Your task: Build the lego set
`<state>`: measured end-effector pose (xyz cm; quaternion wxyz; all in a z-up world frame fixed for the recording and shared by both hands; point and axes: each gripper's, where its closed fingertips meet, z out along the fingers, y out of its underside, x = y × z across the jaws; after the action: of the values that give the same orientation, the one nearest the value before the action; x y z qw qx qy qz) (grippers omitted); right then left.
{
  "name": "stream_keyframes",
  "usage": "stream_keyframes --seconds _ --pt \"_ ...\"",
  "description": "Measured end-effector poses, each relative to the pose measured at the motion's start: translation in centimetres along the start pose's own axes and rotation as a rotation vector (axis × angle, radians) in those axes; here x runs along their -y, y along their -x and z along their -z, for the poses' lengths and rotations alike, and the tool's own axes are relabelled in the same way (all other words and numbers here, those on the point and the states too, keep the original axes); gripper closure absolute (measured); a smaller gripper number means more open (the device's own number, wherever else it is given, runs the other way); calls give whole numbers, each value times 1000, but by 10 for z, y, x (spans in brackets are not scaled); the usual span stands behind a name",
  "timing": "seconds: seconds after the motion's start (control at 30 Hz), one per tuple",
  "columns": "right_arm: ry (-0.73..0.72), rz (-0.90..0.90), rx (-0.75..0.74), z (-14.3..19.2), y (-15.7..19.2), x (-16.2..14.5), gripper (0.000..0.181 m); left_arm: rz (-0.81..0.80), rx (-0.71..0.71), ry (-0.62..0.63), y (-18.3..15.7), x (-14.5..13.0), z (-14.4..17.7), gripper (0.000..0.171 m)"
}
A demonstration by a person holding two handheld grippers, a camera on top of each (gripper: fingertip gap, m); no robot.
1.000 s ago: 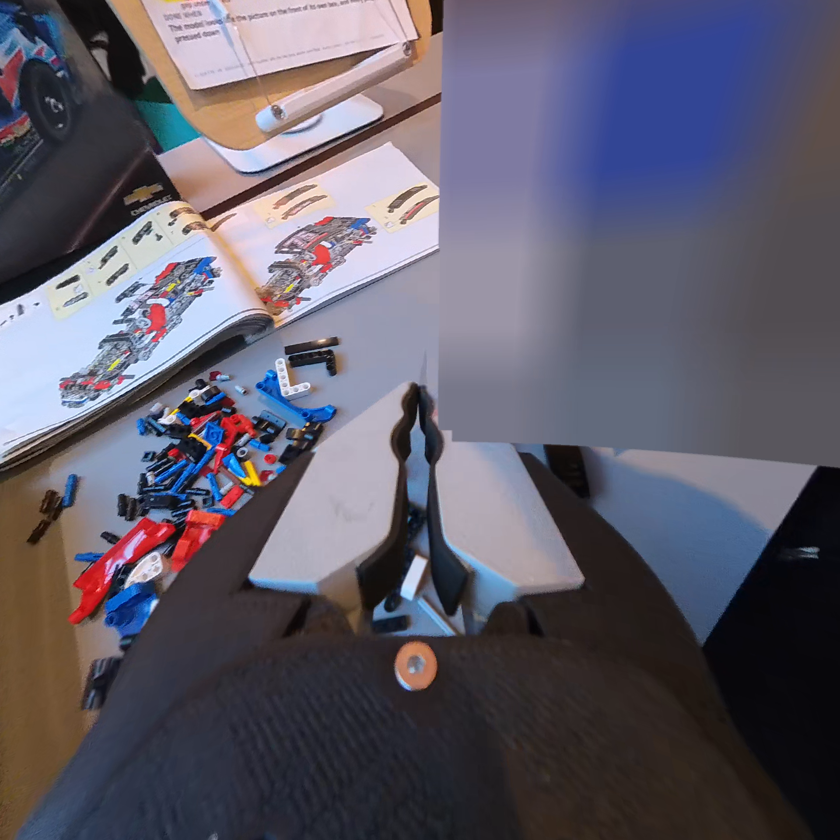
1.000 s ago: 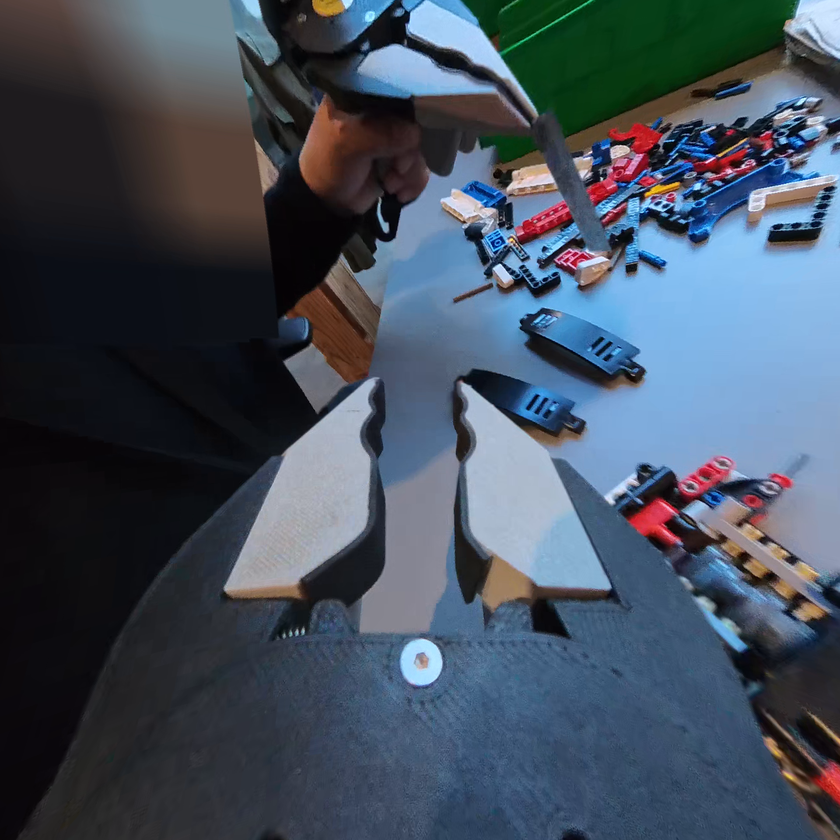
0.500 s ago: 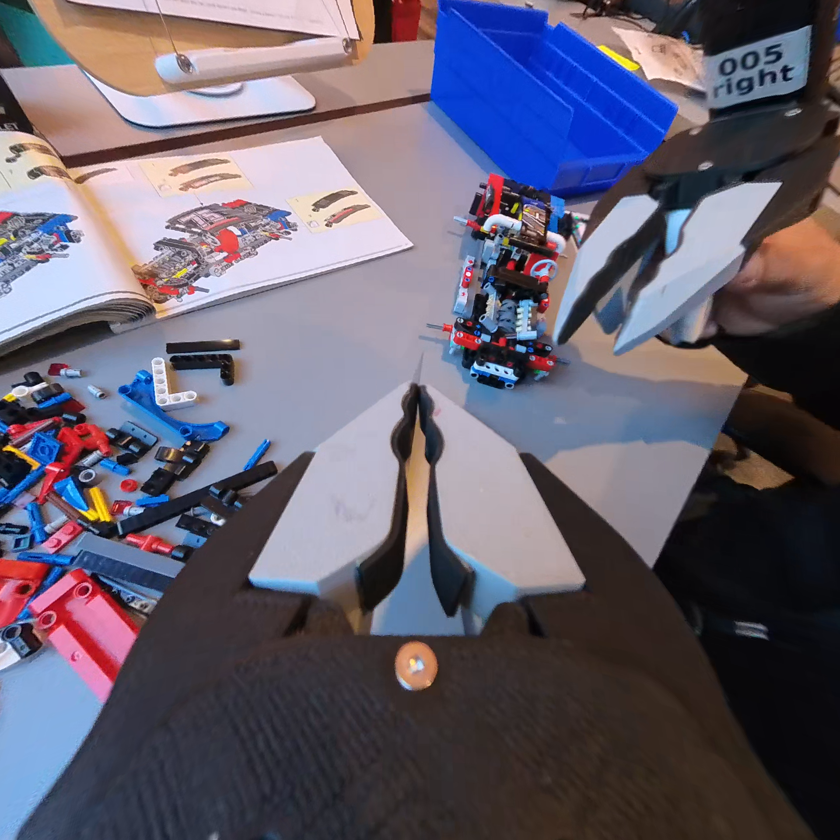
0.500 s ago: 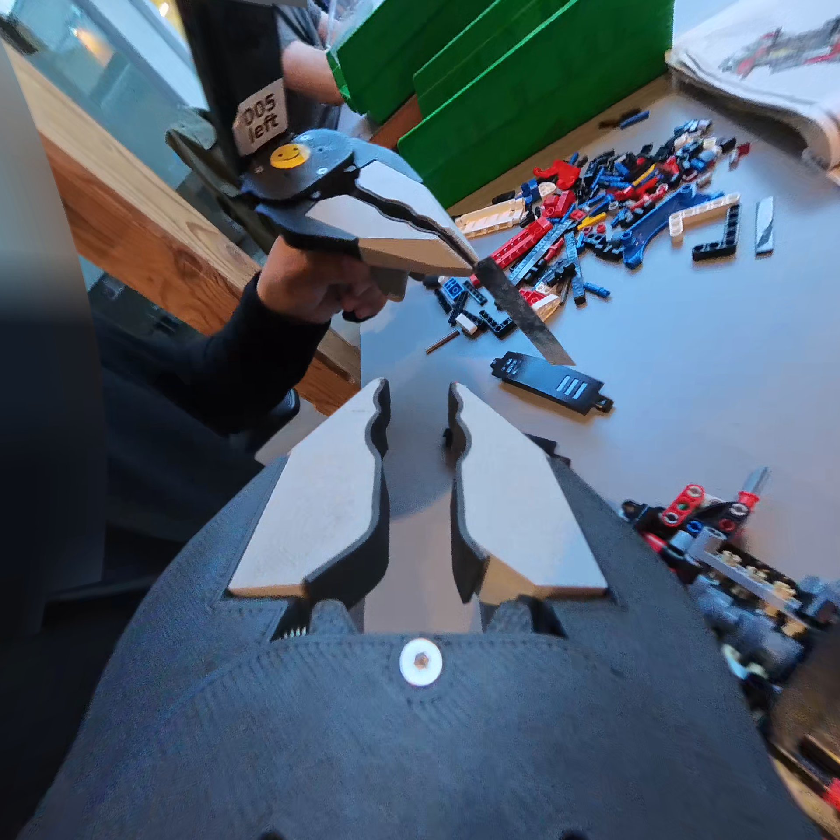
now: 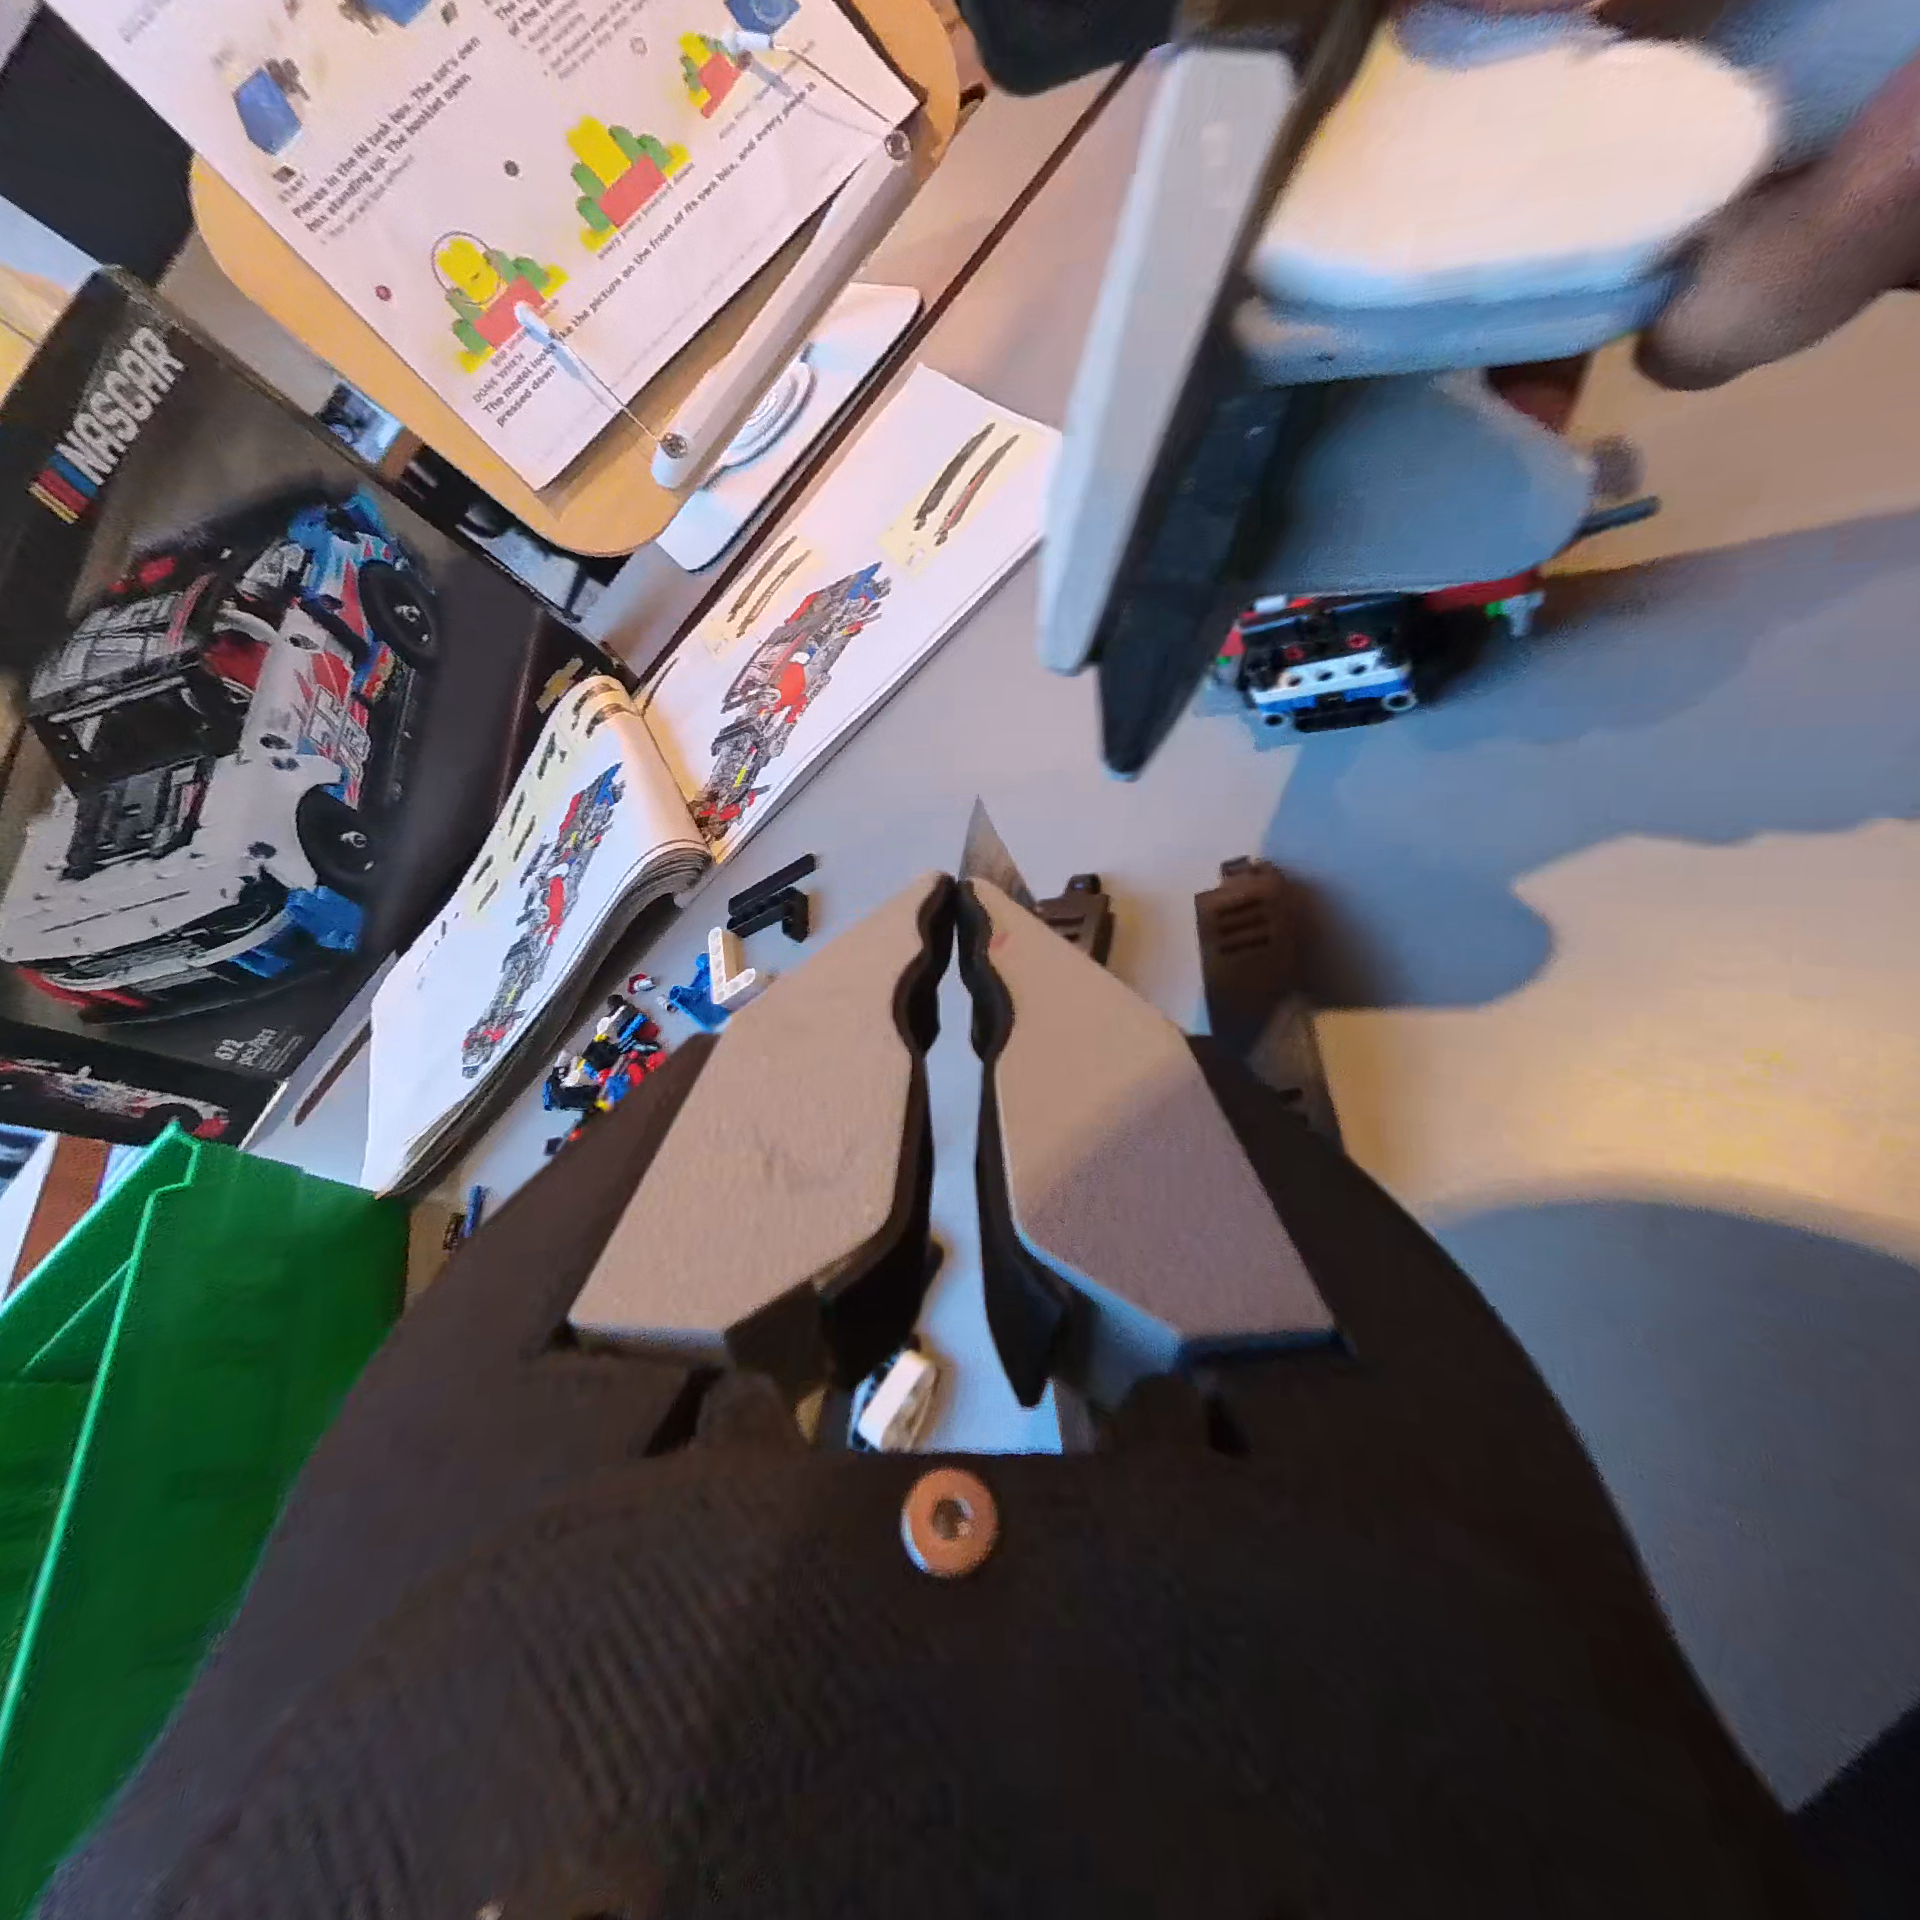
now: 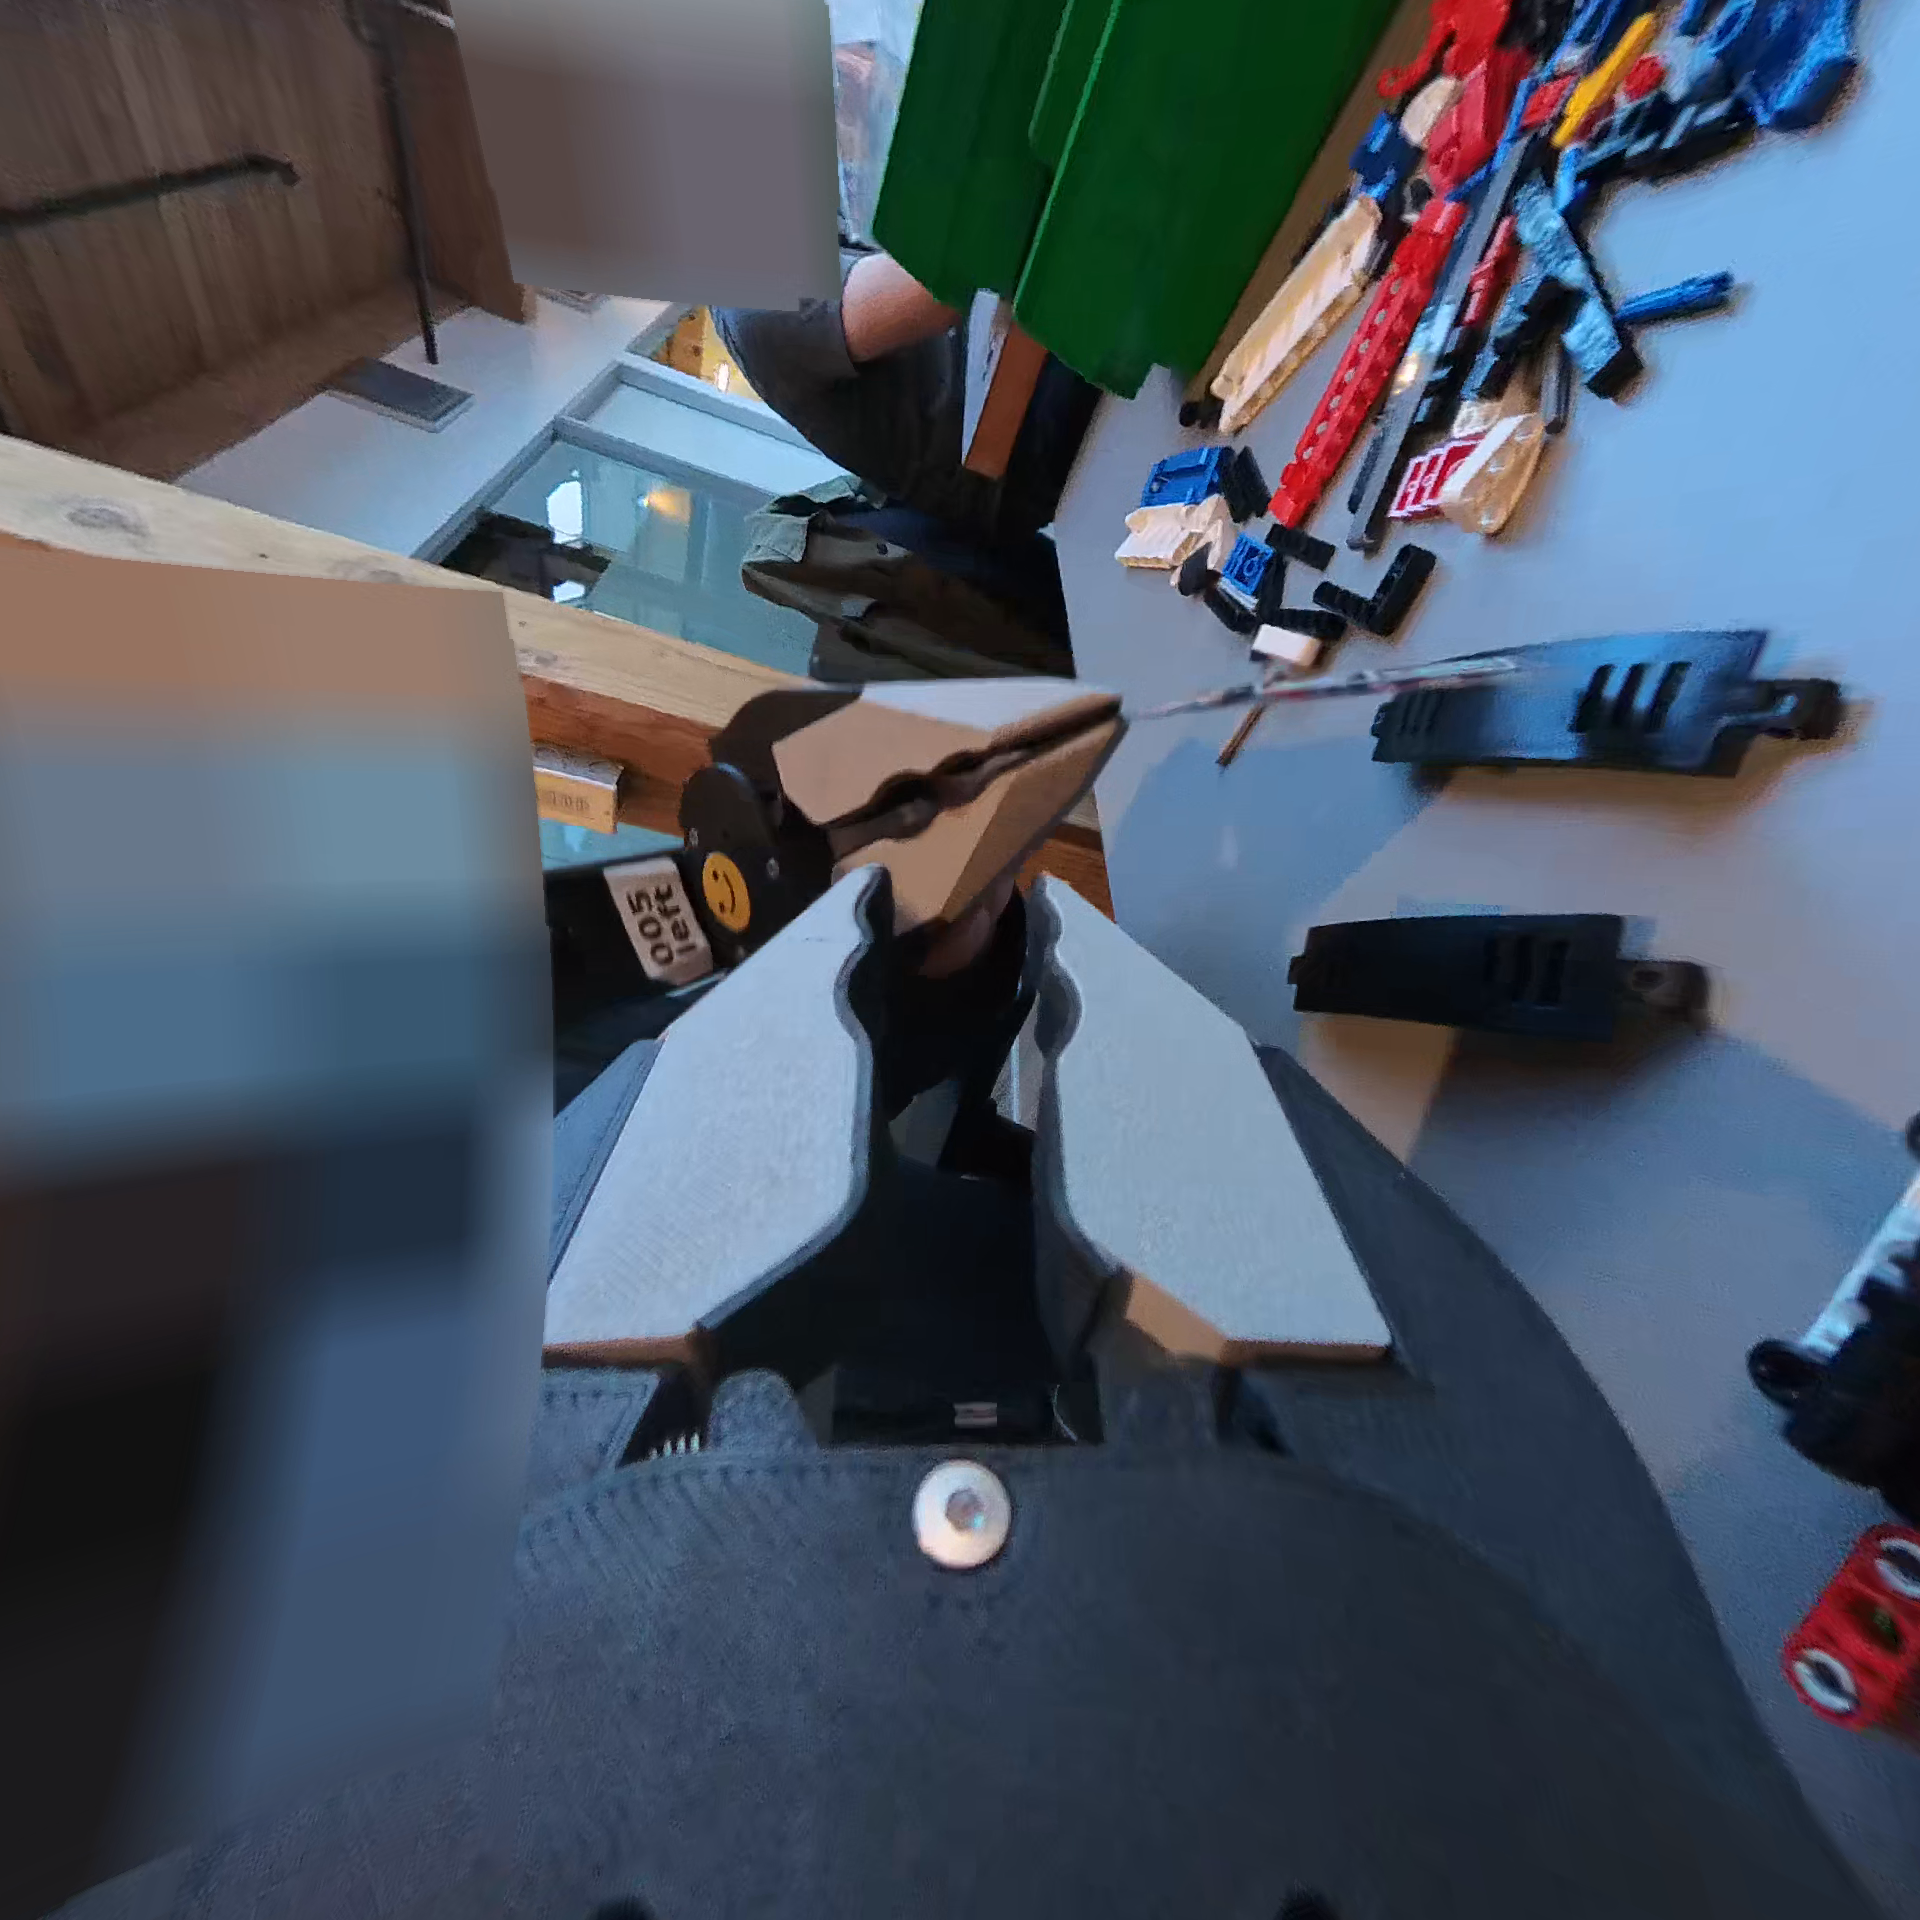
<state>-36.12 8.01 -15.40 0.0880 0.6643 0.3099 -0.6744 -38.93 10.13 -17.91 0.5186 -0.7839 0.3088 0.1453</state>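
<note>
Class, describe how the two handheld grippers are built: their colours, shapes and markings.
Both have a black textured body, a silver screw, and two pale grey wedge fingers with wavy black inner edges. The left gripper bears a yellow smiley sticker and a white label. The right gripper looks alike.

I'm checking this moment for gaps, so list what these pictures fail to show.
- Left wrist view: the right hand-held gripper covers most of the partly built model.
- Left wrist view: the left hand-held gripper hides most of the thin strip it pinches.
- Right wrist view: the loose pieces are motion-blurred and cut by the top edge.
</note>
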Motion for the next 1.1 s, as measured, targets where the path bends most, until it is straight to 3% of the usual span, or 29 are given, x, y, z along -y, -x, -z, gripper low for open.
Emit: stream_keyframes --seconds 0.1,0.17,0.27,0.33,0.37,0.43,0.47,0.53,0.6,0.73,0.9,1.1 --pt "56 -50 -73 2 -10 11 155 24 -11 3 -1 2 -2 171" --pt "132 9 -145 6 -6 19 153 102 -70 -7 0 5 -3 171" --pt "313 389 -255 14 12 29 156 209 -145 -1 11 6 -6 171" --pt "413 725 -453 21 0 36 159 274 -201 21 16 6 -9 171" --pt "419 789 -550 23 -8 38 154 289 -207 31 20 6 -10 171" --pt "391 608 -574 13 -14 27 153 283 -169 41 31 5 -15 171" --pt "354 448 -502 4 -10 20 157 283 -160 52 33 3 -17 171" --pt "254 167 -321 -9 0 21 147 291 -160 56 34 2 -22 171" --pt "164 8 -227 -10 -1 34 147 282 -155 53 32 2 -24 171" --pt "62 -150 -157 -9 -8 49 152 225 -99 47 36 1 -22 171" --pt "62 -289 -102 -18 -10 47 159 155 -60 49 33 0 -21 171" --pt "44 -324 -143 -12 -21 56 166 80 -23 47 29 -2 -19 171"
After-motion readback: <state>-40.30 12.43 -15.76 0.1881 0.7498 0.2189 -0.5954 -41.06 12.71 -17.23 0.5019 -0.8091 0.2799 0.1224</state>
